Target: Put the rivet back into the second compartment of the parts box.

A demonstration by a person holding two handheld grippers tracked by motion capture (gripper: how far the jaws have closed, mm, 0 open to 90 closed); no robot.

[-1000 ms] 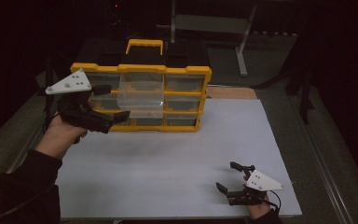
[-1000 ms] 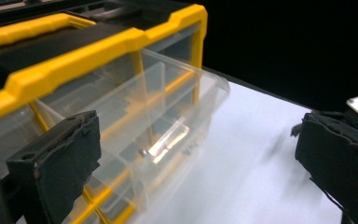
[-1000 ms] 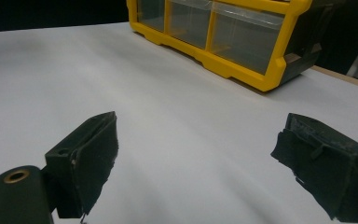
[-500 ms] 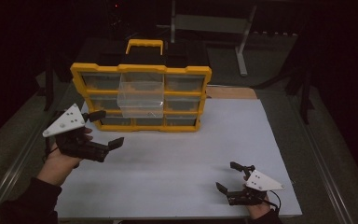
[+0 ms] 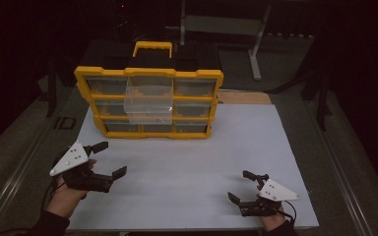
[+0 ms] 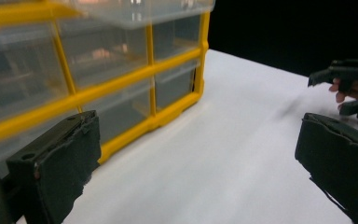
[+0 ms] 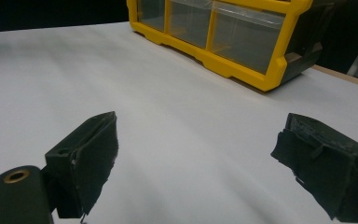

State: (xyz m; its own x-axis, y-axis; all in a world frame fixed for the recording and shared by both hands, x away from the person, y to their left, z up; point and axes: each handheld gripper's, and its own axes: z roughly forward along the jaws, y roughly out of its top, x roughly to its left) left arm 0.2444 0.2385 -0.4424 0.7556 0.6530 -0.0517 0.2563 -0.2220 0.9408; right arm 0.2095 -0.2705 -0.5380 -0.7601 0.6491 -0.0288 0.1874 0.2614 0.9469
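High view: yellow organizer [image 5: 148, 105] bears no readable writing.

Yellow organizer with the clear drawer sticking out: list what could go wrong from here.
1. The clear drawer juts well out of the yellow organizer; a bump might tip it out.
2. The organizer stands upright on its edge, so a hard push on the drawer could topple it backward.
3. Both the left hand-held gripper and the right hand-held gripper are open and empty, far from it.
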